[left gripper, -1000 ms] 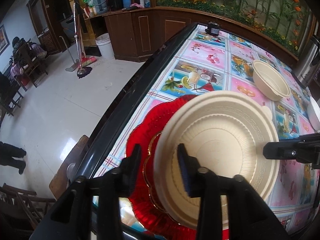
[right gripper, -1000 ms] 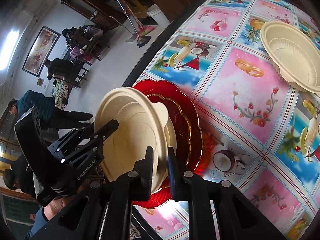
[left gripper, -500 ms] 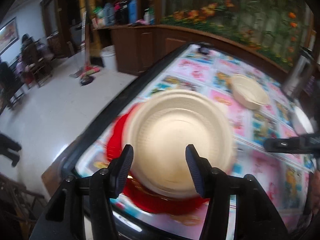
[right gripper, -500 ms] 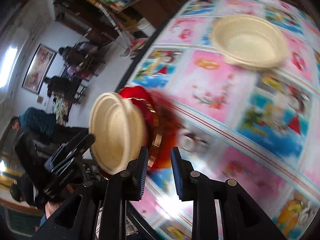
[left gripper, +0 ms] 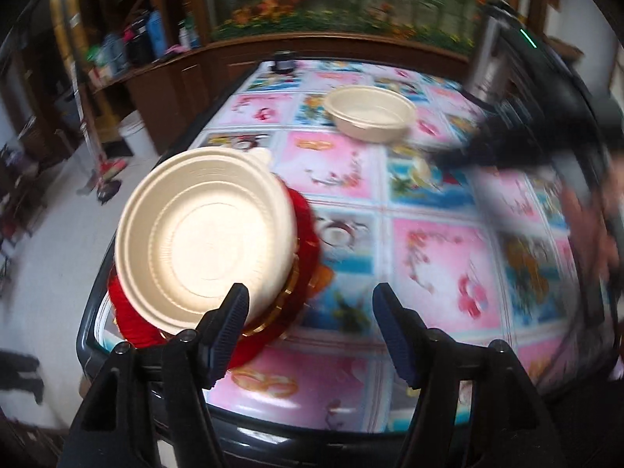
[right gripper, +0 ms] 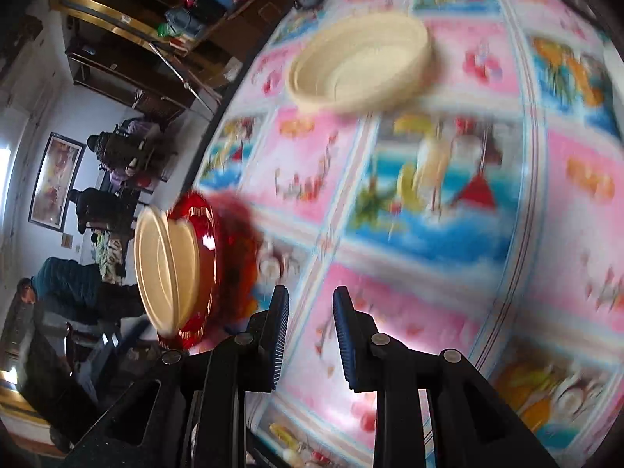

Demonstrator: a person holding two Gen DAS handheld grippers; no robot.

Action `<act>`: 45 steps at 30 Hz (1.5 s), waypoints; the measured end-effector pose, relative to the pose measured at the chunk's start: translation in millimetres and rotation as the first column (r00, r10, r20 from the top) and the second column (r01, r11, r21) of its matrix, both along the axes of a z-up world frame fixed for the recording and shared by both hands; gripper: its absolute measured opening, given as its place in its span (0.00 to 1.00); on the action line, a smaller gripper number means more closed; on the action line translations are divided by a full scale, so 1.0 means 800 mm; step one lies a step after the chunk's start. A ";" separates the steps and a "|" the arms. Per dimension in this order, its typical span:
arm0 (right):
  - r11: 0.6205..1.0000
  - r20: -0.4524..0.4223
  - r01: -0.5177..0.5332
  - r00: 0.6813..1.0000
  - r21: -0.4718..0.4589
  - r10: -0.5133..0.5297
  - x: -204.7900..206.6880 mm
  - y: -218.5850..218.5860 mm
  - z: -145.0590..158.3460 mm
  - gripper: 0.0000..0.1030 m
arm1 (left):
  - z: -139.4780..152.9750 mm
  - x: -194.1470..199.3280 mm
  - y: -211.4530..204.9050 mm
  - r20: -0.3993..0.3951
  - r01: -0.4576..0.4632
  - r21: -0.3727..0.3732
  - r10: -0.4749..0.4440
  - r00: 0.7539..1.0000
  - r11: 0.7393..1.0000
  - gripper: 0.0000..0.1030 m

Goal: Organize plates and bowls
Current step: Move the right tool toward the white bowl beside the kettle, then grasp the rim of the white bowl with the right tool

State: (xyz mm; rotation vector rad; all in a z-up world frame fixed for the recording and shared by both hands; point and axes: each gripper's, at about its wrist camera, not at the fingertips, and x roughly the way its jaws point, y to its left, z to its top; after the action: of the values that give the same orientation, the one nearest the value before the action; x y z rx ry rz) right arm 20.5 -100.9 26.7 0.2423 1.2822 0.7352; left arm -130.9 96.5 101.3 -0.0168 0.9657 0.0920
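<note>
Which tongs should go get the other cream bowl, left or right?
Probably the right tongs: they are empty, slightly open, and face the lone cream bowl straight across the table. The left tongs, opening and empty, sit beside the stacked bowl on the red plate.

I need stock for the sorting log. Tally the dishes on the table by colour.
Cream: 2, a plate resting on the red plate, and a bowl farther back.
Red: 1, a plate.
Total: 3
</note>
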 end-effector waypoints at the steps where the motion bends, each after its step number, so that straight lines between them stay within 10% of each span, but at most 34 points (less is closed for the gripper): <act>1: 1.000 0.023 0.004 1.000 0.002 -0.004 0.010 0.003 0.010 0.25 | 0.000 -0.003 -0.006 -0.003 0.012 0.012 -0.012 1.000 1.000 0.63; 9: 1.000 0.127 0.025 0.992 -0.007 -0.024 0.100 0.055 0.034 0.25 | -0.007 -0.034 -0.005 -0.030 -0.013 0.038 0.015 0.999 0.999 0.63; 15: 0.995 0.045 0.093 0.995 -0.020 -0.092 0.151 0.075 0.001 0.31 | -0.006 -0.049 0.008 -0.038 -0.080 0.044 0.082 0.996 0.996 0.63; 21: 0.980 0.113 0.191 0.976 -0.048 -0.185 0.160 0.018 0.022 0.31 | -0.009 -0.052 0.010 -0.045 -0.102 0.038 0.104 0.994 0.994 0.63; 27: 0.879 0.271 0.451 0.875 -0.155 -0.402 0.156 -0.139 0.049 0.34 | -0.003 -0.042 -0.005 -0.036 -0.068 0.048 0.069 0.997 0.997 0.63; 33: 0.742 0.183 0.643 0.765 -0.189 -0.617 0.163 -0.281 0.023 0.37 | 0.003 -0.036 -0.015 -0.015 -0.047 0.034 0.048 0.999 0.998 0.63; 38: 0.755 0.040 0.634 0.770 -0.170 -0.637 0.157 -0.306 -0.006 0.41 | 0.001 -0.038 -0.019 -0.016 -0.053 0.013 0.053 0.998 0.999 0.63; 45: 0.868 -0.051 0.475 0.873 -0.145 -0.485 0.128 -0.247 -0.019 0.42 | 0.002 -0.044 -0.023 -0.012 -0.057 0.010 0.057 0.998 0.998 0.63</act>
State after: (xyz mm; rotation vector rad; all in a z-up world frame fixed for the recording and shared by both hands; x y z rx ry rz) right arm 123.0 -298.9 11.3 0.4743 1.2747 0.2140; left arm -165.9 78.3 103.1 -0.0350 0.9768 0.1493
